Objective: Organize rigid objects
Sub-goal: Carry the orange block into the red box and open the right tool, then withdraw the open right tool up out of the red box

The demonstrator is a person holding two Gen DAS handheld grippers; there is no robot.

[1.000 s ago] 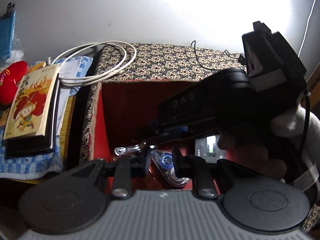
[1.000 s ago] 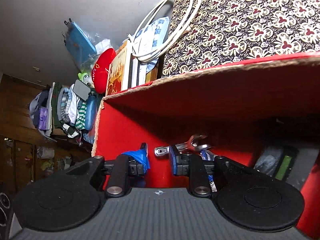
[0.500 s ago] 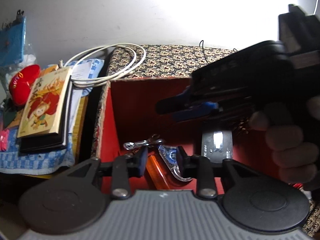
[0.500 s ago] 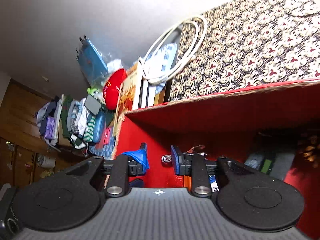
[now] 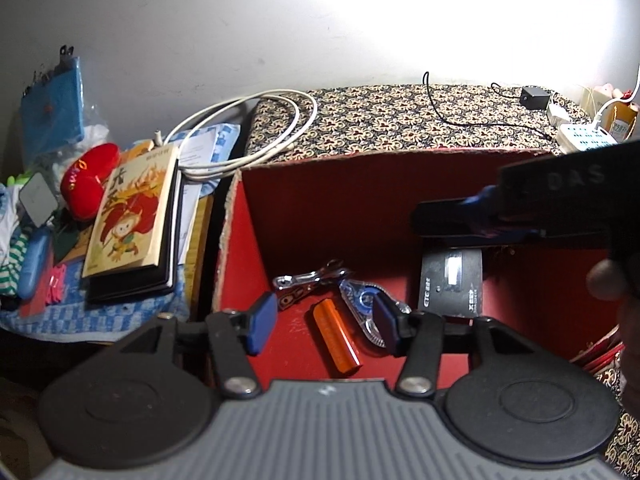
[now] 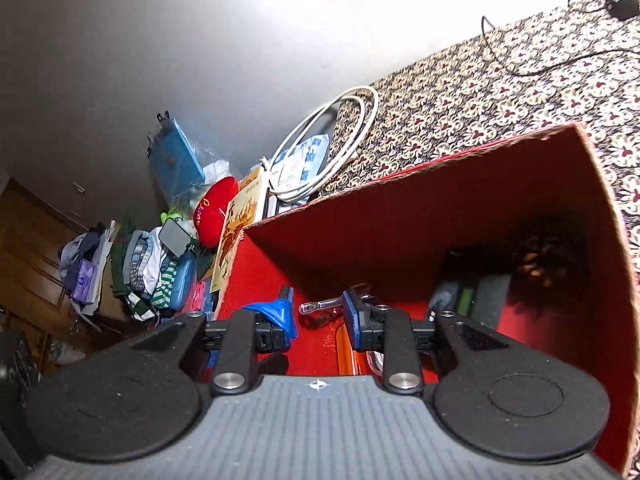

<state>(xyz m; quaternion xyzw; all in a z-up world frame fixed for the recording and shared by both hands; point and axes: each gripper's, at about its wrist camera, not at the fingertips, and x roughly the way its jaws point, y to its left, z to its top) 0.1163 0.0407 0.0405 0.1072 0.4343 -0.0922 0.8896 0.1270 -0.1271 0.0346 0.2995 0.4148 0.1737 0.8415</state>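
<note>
An open red box (image 5: 360, 156) holds an orange cylinder (image 5: 336, 336), a clear correction-tape dispenser (image 5: 362, 300), a metal clip (image 5: 308, 278) and a black device (image 5: 452, 284). My left gripper (image 5: 323, 322) hovers over the box floor. Its jaws are opening, nothing is pressed between the pads, and the orange cylinder lies loose below them. My right gripper (image 6: 318, 316) hangs above the box's near left corner (image 6: 400, 176). Its jaws are opening slightly and nothing is between them. In the left wrist view, the right gripper (image 5: 424, 220) reaches in from the right edge, held by a hand.
Left of the box, a yellow picture book (image 5: 132, 220) lies on dark notebooks, with a red case (image 5: 88, 184) and piled clothes beyond. A coiled white cable (image 5: 260, 132) lies on the patterned cloth (image 5: 400, 120) behind. A power strip (image 5: 580, 140) sits far right.
My left jaws have spread wide, and the orange cylinder now shows on the box floor. The right gripper has lifted and drawn back to the right, out of the box's middle.
</note>
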